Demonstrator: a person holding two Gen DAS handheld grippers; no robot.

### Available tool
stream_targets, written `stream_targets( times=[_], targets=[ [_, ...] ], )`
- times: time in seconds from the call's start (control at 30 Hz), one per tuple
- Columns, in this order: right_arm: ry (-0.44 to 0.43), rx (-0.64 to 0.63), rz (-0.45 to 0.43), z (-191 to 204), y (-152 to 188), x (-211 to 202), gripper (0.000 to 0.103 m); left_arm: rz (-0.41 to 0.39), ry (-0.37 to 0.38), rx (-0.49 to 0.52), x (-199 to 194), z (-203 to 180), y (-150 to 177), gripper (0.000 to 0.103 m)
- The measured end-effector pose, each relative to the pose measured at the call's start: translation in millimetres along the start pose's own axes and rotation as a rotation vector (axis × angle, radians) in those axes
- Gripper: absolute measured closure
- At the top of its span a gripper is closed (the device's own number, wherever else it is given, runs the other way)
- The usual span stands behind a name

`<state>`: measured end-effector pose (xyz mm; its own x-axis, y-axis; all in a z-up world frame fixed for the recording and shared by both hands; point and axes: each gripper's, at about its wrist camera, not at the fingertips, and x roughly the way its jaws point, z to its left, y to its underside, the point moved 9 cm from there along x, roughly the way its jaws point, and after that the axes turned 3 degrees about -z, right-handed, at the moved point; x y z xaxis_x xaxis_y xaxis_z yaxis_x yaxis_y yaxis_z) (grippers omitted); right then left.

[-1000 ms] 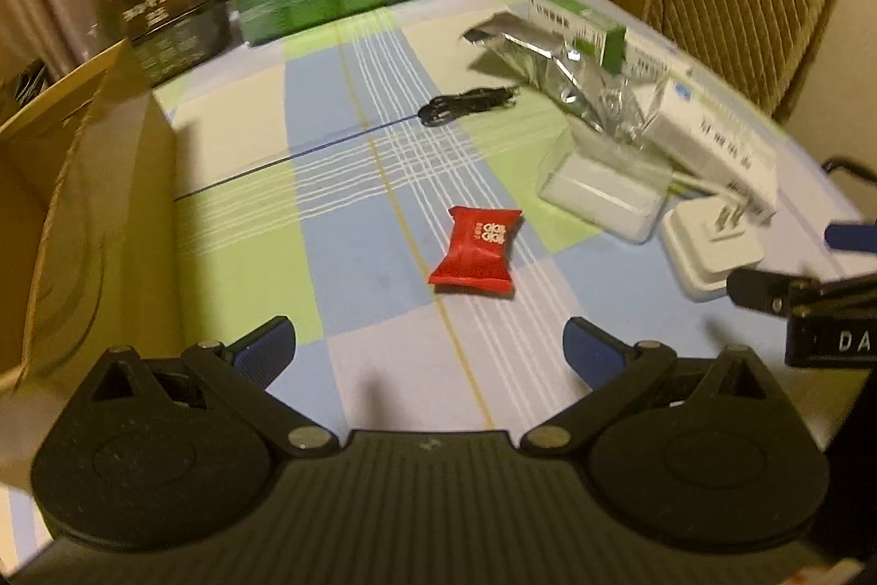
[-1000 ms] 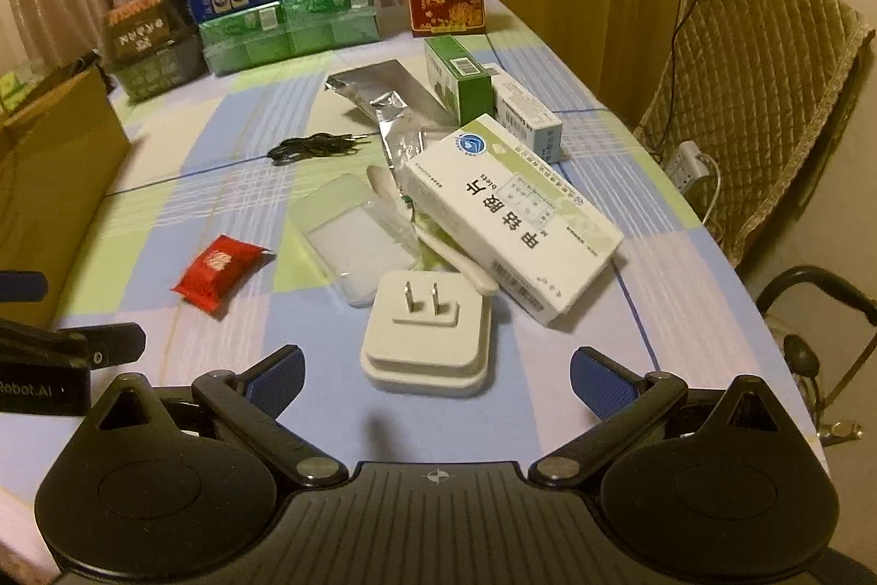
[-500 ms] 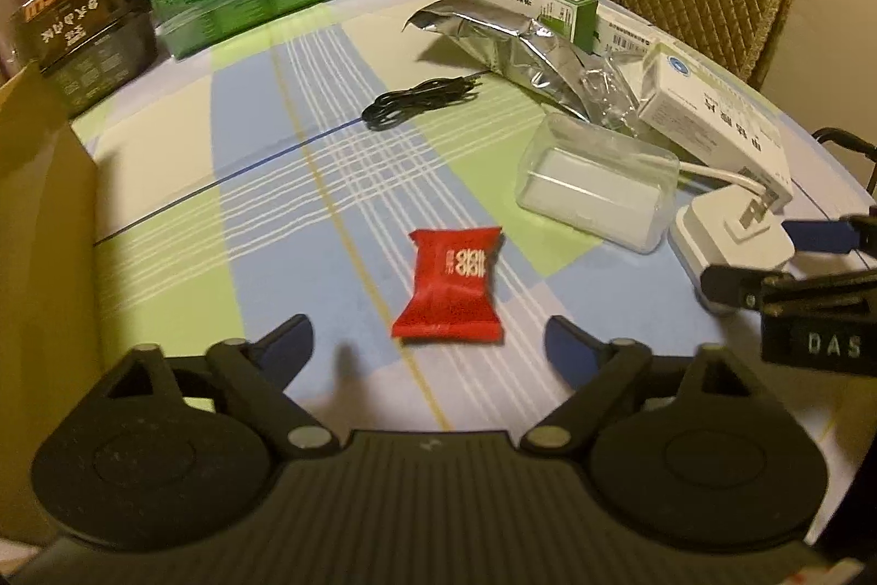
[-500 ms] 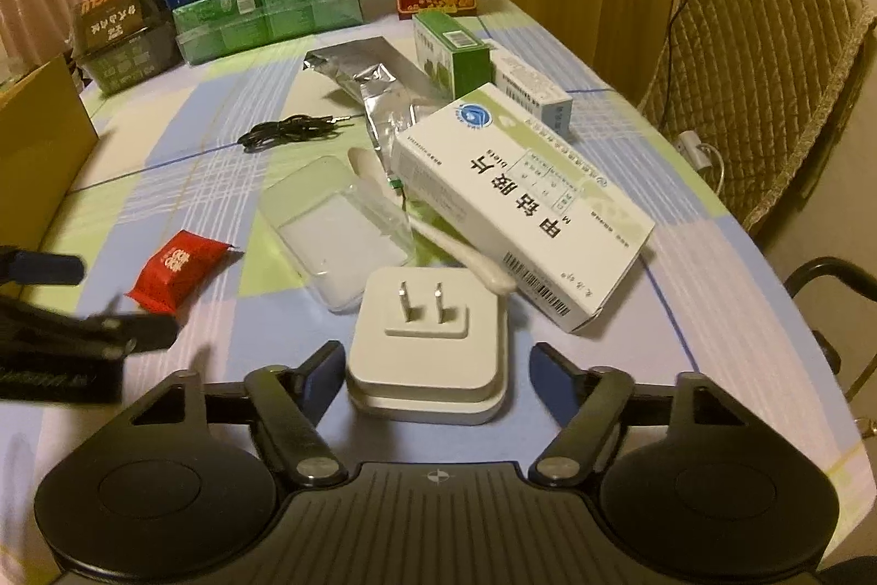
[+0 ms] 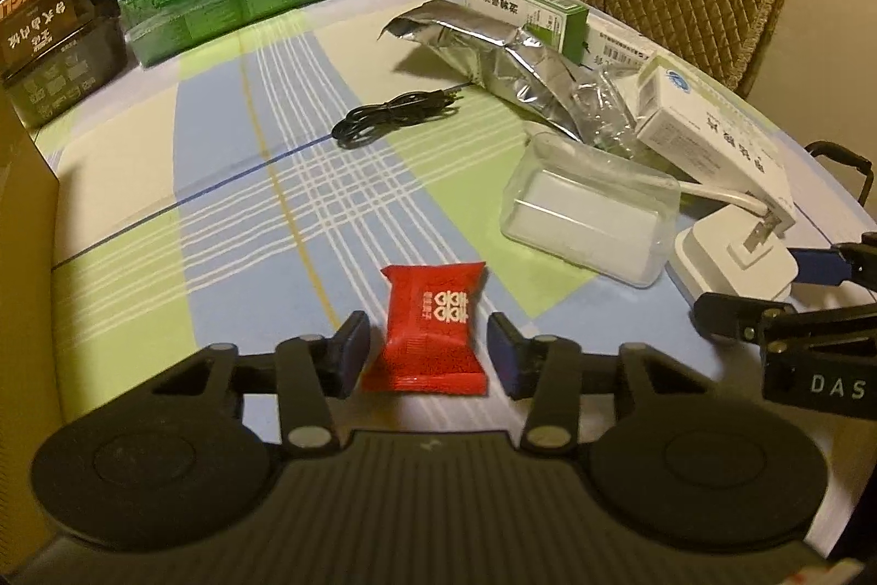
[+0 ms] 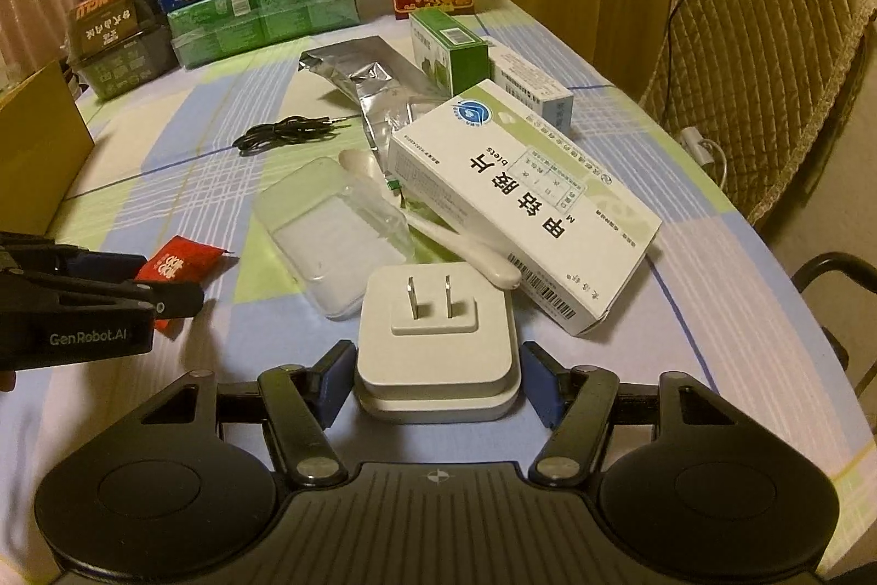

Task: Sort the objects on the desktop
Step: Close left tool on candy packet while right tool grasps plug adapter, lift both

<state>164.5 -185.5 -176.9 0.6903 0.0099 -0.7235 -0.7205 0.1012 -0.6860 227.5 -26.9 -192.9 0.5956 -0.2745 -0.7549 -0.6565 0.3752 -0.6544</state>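
A red candy packet (image 5: pixel 433 327) lies on the checked tablecloth, between the fingers of my left gripper (image 5: pixel 427 355). The jaws stand on either side of it with small gaps, not clamped. A white plug adapter (image 6: pixel 437 344) lies prongs up between the fingers of my right gripper (image 6: pixel 437 382). The left pad touches or nearly touches its side; a small gap shows at the right pad. The packet also shows in the right wrist view (image 6: pixel 178 261), the adapter in the left wrist view (image 5: pixel 734 256).
A clear plastic case (image 6: pixel 329 228), a white spoon (image 6: pixel 438 228), a large white medicine box (image 6: pixel 520 201), a foil bag (image 5: pixel 493 58), a black cable (image 5: pixel 389 119) and green boxes (image 6: pixel 449 47) lie on the table. A cardboard box (image 6: pixel 33 146) stands at left. Cartons line the back; a chair (image 6: pixel 767 64) stands at right.
Both grippers moved forward and down and narrowed. The left now brackets the red packet, the right now brackets the plug adapter.
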Motion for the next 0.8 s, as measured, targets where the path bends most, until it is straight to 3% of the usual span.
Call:
stream_targets(
  times=[0.27,0.37,0.43,0.8],
  targets=[
    [0.021,-0.043,-0.014,4,-1,6,0.034,-0.005,-0.004,-0.004,0,-1,2,0.071],
    [0.035,-0.069,-0.014,5,1,7,0.034,-0.004,-0.008,-0.003,-1,-1,3,0.073],
    [0.039,-0.074,-0.017,5,2,6,0.041,-0.003,-0.011,-0.006,-2,-1,4,0.075],
    [0.013,-0.076,-0.030,10,2,-10,0.042,0.000,-0.038,-0.030,-24,2,9,0.077]
  ],
)
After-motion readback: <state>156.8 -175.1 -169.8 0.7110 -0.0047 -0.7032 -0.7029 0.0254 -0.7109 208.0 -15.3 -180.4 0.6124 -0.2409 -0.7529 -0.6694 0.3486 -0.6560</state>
